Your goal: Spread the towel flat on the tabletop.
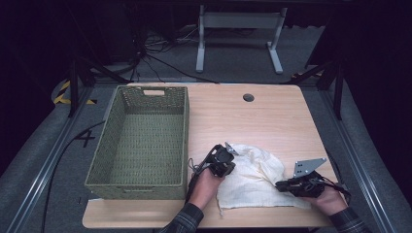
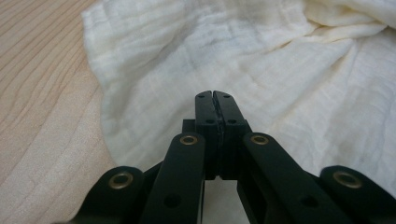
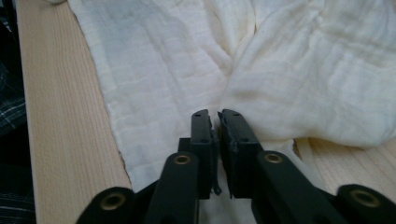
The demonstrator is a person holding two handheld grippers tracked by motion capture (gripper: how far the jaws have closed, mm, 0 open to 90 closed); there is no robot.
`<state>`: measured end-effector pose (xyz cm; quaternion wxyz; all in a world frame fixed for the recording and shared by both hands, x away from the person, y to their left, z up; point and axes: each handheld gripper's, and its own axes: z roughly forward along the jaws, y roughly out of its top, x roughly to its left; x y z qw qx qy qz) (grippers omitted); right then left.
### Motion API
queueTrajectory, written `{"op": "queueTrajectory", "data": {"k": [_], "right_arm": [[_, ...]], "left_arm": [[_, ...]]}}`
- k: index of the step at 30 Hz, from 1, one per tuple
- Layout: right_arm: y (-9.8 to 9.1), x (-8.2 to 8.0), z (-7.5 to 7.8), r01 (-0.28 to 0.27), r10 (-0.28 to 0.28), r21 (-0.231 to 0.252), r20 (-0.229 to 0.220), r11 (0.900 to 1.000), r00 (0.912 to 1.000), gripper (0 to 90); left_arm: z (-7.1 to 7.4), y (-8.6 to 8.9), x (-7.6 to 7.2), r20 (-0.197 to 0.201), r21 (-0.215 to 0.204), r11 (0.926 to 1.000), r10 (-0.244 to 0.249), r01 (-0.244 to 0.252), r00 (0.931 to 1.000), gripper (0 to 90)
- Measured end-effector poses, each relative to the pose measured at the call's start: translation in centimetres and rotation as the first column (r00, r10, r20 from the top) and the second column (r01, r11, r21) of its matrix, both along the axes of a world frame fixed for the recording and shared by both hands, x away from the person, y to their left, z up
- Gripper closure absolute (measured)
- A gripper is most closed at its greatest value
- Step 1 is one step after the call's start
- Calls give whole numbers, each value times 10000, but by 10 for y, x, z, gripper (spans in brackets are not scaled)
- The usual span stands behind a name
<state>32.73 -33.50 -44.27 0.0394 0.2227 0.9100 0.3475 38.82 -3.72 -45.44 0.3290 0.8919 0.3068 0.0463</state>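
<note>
Cloth (image 1: 252, 177), cream and crumpled, lies on the near right part of the wooden counter (image 1: 272, 116), just right of the green woven basket (image 1: 141, 141); its near edge reaches close to the counter's front edge. The basket sits on the counter's left side, apart from both grippers.

In the high view the left gripper (image 1: 227, 154) is at the cloth's left edge, held by the left hand (image 1: 206, 182), whose plaid sleeve comes in from the bottom. In the left gripper view its fingers (image 2: 205, 116) are pressed together with no gap, and nothing is caught between them. They hover over the cloth's left portion, with the cloth spreading ahead and to the right and bare wood off to the left. Whether the tips touch the fabric I cannot tell.

The right gripper (image 1: 282, 185) is at the cloth's right side in the high view, carried by the right hand (image 1: 328, 196), with a grey three-cornered plate on top. In the right gripper view its fingers (image 3: 233, 135) stand almost together, a narrow slit between them, and no fabric is visibly pinched in that slit. They point at a fold where two bulges of the cloth meet; the cloth lies directly under and ahead of the tips, with bare wood at either side.
</note>
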Motion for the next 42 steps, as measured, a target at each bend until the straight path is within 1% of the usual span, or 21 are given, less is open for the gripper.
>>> {"op": "queueTrajectory", "data": {"k": [2, 3, 5, 6, 7, 9, 10, 11, 13, 15, 16, 19, 21, 23, 27, 28, 32, 36, 37, 40, 42], "right_arm": [[-8, 2, 11, 243, -259, 440, 363, 9987, 9990, 768], [-19, 6, 21, 694, -754, 812, 728, 9943, 9945, 753], [-28, 13, 26, 1169, -1261, 993, 928, 9882, 9877, 743], [-28, 13, 26, 1169, -1261, 993, 928, 9882, 9877, 743], [-34, 21, 28, 1447, -1557, 1114, 967, 9832, 9831, 743], [-39, 35, 27, 1899, -2012, 1262, 839, 9737, 9760, 743], [-40, 43, 23, 2103, -2204, 1260, 720, 9695, 9728, 743], [-39, 49, 19, 2187, -2270, 1220, 592, 9681, 9721, 738], [-33, 61, 8, 2256, -2287, 820, 314, 9708, 9730, 720], [-29, 68, -1, 2308, -2310, 567, -31, 9714, 9730, 707], [-27, 70, -4, 2380, -2380, 361, -55, 9706, 9713, 707], [-27, 72, -7, 2448, -2444, 302, -175, 9691, 9695, 728], [-25, 74, -9, 2393, -2385, 369, -249, 9702, 9708, 824], [-24, 75, -10, 2377, -2368, 344, -283, 9707, 9712, 876], [-23, 77, -10, 2357, -2342, 576, -317, 9701, 9717, 892], [-23, 77, -7, 2354, -2341, 814, -254, 9685, 9719, 893], [-21, 74, 9, 2222, -2267, 1369, 186, 9653, 9738, 894], [-5, 65, 35, 1668, -1844, 1955, 754, 9664, 9800, 894], [-5, 65, 35, 1668, -1844, 1955, 754, 9664, 9800, 894], [17, 55, 48, 930, -1187, 2155, 1093, 9721, 9869, 894], [30, 51, 51, 549, -821, 2212, 1160, 9737, 9898, 894]], "left_arm": [[0, 0, 0, -46, 2, 10000, -38, 38, 10000, 898], [0, 0, 0, 11, 10, 10000, -16, 16, 10000, 898], [0, 0, 0, 22, 22, 10000, -10, 10, 10000, 898], [0, 0, 0, 22, 22, 10000, -10, 10, 10000, 898], [0, 0, 0, 18, 21, 10000, -12, 12, 10000, 898], [0, 0, 0, 11, 36, 10000, -3, 3, 10000, 898], [0, 0, 0, 12, 38, 10000, -1, 1, 10000, 898], [0, 0, 0, 8, 39, 10000, -3, 3, 10000, 898], [0, 0, 0, -15, 22, 10000, -32, 32, 10000, 898], [0, 0, 0, -12, 17, 10000, -44, 44, 10000, 898], [0, 0, 0, 9, 18, 10000, -32, 32, 10000, 897], [0, -1, -1, 24, 27, 10000, -6, 6, 10000, 897], [0, -1, -1, 62, 40, 10000, 3, -3, 10000, 897], [0, -1, -1, 68, 56, 10000, -5, 5, 10000, 897], [0, -1, -1, 90, 108, 9999, -39, 38, 10000, 898], [0, -1, -1, 81, 103, 9999, -41, 40, 10000, 897], [0, -1, -1, 97, 84, 10000, -22, 21, 10000, 898], [0, -1, -1, 86, 74, 10000, -18, 17, 10000, 898], [0, -1, -1, 86, 74, 10000, -18, 17, 10000, 897], [0, -1, -1, 76, 61, 10000, -21, 20, 10000, 898], [0, -1, -1, 86, 79, 10000, -27, 26, 10000, 898]]}}
